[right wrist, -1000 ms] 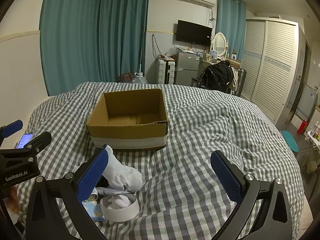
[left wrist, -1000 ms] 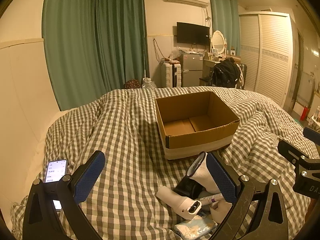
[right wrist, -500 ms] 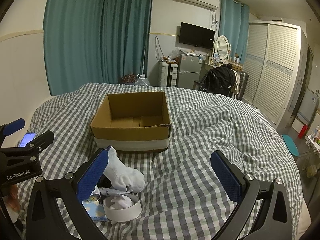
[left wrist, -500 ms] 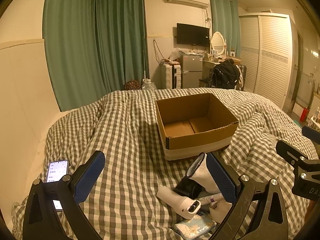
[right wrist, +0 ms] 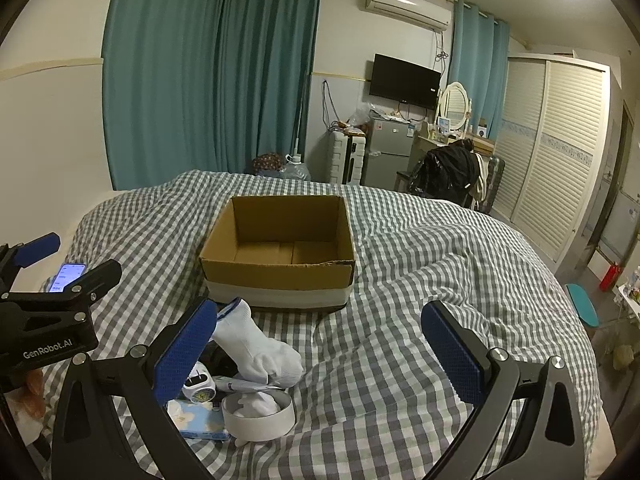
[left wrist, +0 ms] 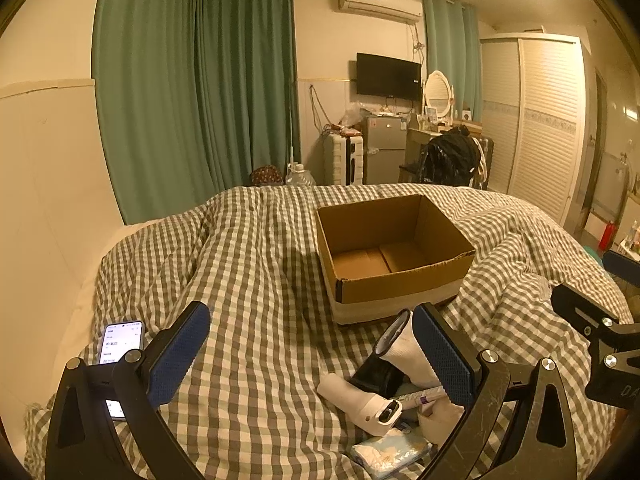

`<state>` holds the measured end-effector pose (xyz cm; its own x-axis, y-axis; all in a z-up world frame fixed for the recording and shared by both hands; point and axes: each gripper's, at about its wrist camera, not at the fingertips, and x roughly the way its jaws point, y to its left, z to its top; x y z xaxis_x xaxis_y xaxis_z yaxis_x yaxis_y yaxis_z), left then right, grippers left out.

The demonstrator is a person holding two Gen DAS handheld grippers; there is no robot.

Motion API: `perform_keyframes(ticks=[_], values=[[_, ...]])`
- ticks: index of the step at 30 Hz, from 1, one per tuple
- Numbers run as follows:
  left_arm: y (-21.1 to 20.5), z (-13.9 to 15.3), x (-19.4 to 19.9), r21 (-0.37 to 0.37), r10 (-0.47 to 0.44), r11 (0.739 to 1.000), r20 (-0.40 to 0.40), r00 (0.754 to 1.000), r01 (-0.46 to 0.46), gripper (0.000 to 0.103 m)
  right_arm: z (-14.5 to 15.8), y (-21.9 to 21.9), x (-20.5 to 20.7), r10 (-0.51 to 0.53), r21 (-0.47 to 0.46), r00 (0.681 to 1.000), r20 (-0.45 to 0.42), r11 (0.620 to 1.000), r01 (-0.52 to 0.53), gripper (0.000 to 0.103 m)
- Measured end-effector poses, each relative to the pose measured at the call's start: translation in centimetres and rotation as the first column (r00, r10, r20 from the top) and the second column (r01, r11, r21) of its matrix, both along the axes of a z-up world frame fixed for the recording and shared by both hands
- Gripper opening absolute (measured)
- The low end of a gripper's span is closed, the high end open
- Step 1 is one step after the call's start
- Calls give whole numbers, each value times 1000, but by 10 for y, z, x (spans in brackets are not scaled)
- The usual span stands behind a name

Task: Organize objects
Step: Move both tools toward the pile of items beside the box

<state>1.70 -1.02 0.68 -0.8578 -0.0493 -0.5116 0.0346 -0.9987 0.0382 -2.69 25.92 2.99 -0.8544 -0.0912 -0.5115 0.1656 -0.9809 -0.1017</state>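
Note:
An open, empty cardboard box [left wrist: 394, 254] [right wrist: 280, 258] sits on the checked bedspread. In front of it lies a small pile: a white sock [right wrist: 256, 346] [left wrist: 404, 354], a white roll of tape [right wrist: 259, 416], a white handheld device [left wrist: 362, 398], a tissue pack [left wrist: 390, 450] [right wrist: 192, 420], a tube [left wrist: 420, 394] and something black [left wrist: 374, 372]. My left gripper [left wrist: 312, 354] is open and empty, above the bed left of the pile. My right gripper [right wrist: 320, 350] is open and empty, above the bed with its left finger over the pile.
A phone [left wrist: 120, 342] [right wrist: 66, 276] with its screen lit lies on the bed at the left. The left gripper body [right wrist: 44, 312] shows in the right wrist view. Curtains, a fridge, a chair and a wardrobe stand beyond the bed.
Both views have drifted slightly; the box and pile sit a little lower and nearer in the right wrist view. Nothing was taken hold of.

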Motion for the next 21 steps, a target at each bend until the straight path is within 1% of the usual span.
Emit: perform_keyframes(ticks=[10, 17, 21], values=[[-1, -8, -3, 0, -6, 1000, 23, 1000, 6, 103, -6, -3, -3, 11, 4, 1000, 24, 1000, -11, 103], [-4, -17, -8, 4, -8, 1000, 55, 998, 8, 103, -17, -7, -8, 23, 10, 998, 57, 1000, -23, 103], [-4, -27, -13, -1, -9, 1000, 90, 996, 9, 103, -25, -7, -11, 37, 9, 996, 83, 999, -38, 103]])
